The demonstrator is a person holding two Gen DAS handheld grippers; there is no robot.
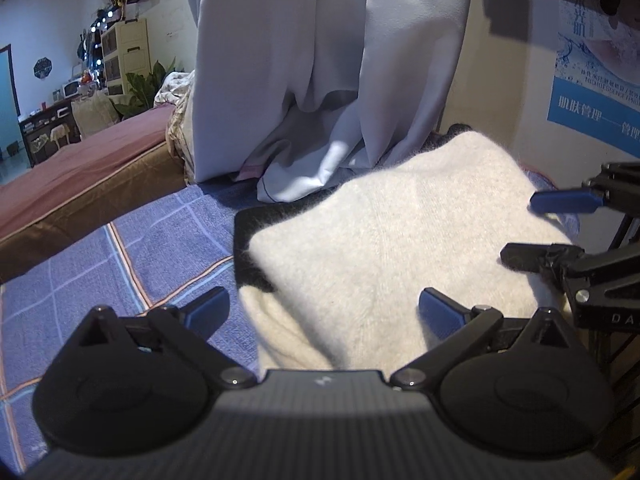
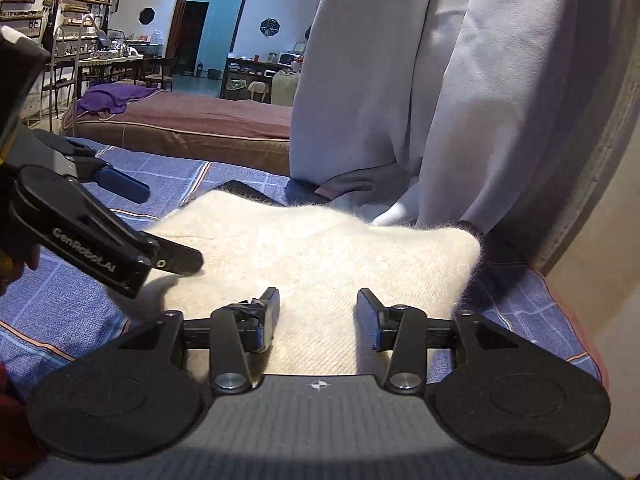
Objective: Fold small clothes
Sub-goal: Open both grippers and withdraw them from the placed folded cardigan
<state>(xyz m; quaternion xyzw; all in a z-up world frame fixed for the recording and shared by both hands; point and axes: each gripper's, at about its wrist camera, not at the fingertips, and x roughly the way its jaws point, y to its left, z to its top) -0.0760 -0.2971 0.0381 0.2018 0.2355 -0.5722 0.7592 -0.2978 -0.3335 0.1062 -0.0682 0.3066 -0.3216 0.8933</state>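
a folded fluffy cream garment (image 1: 400, 240) with a black edge lies on the blue checked bedspread (image 1: 120, 256), near the pale curtain (image 1: 320, 72) that hangs at its far side and pools on the bed. the left gripper (image 1: 324, 312) stands spread wide over the garment's near left part, gripping nothing. the right gripper (image 2: 318, 312), also parted and empty, hovers over its near right part. a brown mattress (image 2: 192, 120) lies further left.

My left tool (image 1: 324, 312) points forward and down, its jaws spread wide with nothing pinched between them. My right tool (image 2: 318, 308) sits just beside it, angled likewise, jaws parted and gripping nothing.
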